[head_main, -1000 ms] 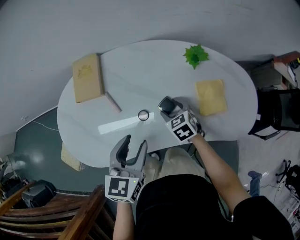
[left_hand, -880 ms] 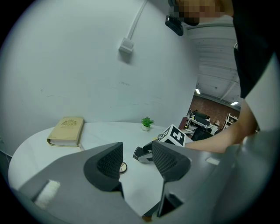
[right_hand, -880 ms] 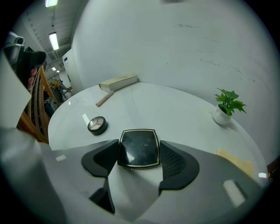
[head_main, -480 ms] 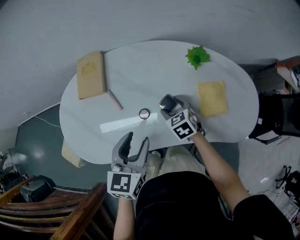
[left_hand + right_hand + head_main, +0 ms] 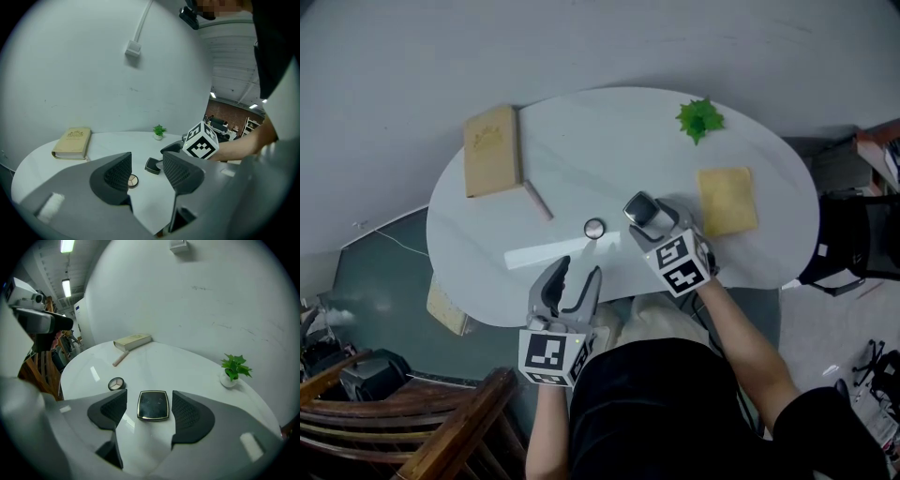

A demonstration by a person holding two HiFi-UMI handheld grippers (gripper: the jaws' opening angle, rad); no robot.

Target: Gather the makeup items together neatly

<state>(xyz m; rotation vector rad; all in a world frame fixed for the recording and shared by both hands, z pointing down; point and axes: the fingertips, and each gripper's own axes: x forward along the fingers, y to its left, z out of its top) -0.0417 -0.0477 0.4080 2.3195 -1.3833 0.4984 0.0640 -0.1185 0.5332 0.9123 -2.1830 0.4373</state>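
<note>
Near the head view's middle, my right gripper (image 5: 649, 220) straddles the compact (image 5: 639, 207), fingers apart (touching neither pad), which lies near the palette (image 5: 594, 228), likely for grouping; my left gripper (image 5: 577, 274) waits open and empty.

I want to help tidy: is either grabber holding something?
Nothing is held. The black compact lies on the table between the open fingers of the right gripper, untouched; the left gripper is open and empty.
</note>
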